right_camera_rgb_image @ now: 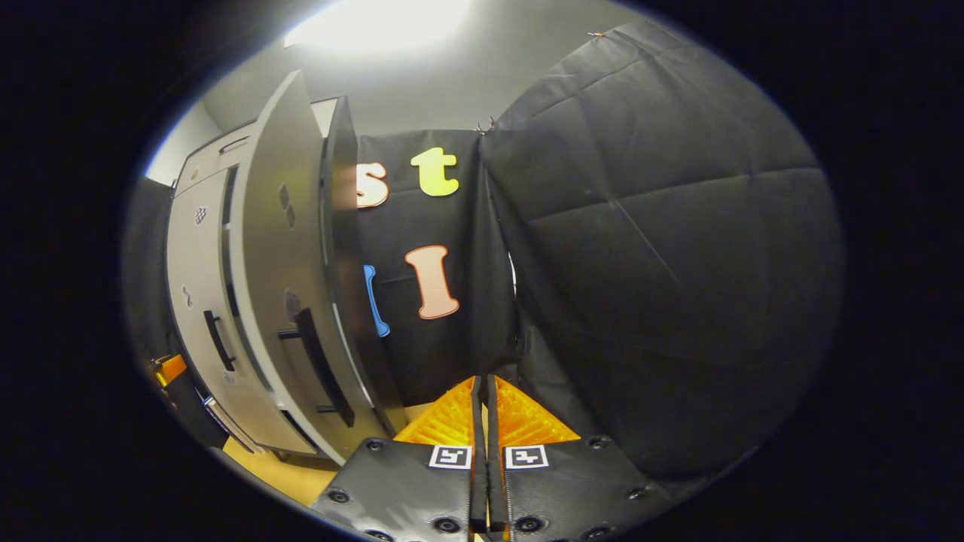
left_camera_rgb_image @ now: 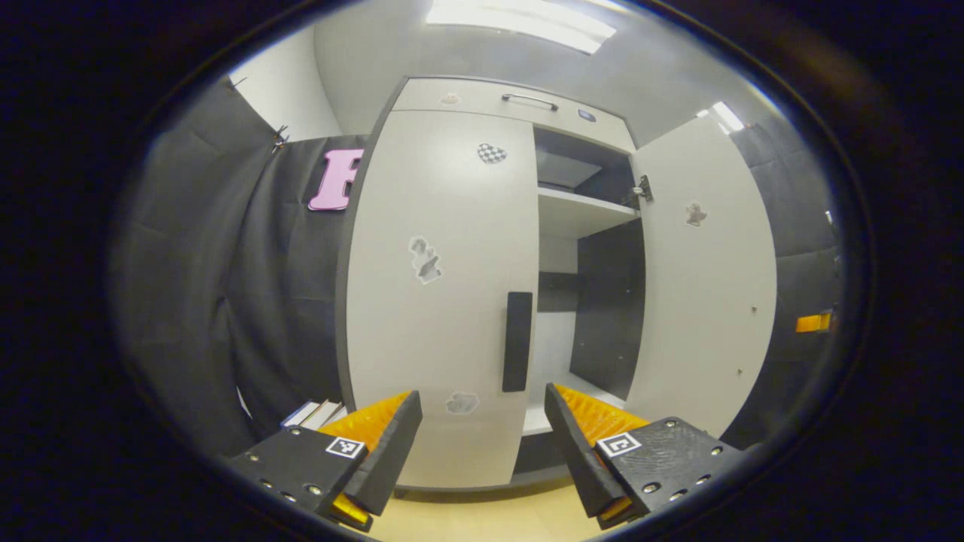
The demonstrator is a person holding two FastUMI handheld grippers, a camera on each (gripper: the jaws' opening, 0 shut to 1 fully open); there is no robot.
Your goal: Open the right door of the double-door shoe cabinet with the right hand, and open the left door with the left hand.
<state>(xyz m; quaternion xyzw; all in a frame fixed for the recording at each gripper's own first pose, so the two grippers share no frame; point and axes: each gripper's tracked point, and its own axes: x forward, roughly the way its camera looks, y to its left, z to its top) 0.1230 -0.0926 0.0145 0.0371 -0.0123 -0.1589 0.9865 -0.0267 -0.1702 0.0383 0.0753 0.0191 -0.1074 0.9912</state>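
Observation:
The pale grey shoe cabinet fills the left gripper view. Its left door [left_camera_rgb_image: 437,301] is closed, with a black vertical handle [left_camera_rgb_image: 517,340] at its right edge. The right door [left_camera_rgb_image: 704,278] stands swung out, showing shelves [left_camera_rgb_image: 580,211] inside. My left gripper [left_camera_rgb_image: 482,393] is open just short of the left door, its fingers either side of the handle's lower end and not touching it. In the right gripper view the open right door [right_camera_rgb_image: 279,271] and its handle [right_camera_rgb_image: 324,369] lie to the left. My right gripper [right_camera_rgb_image: 482,382] is shut on nothing, facing the black cloth wall.
A top drawer with a metal handle [left_camera_rgb_image: 529,98] sits above the doors. Some books [left_camera_rgb_image: 316,412] lie low at the cabinet's left. Black cloth walls [right_camera_rgb_image: 663,263] close in both sides. An orange part [left_camera_rgb_image: 813,322] shows past the open door's edge. The floor [left_camera_rgb_image: 482,516] is light wood.

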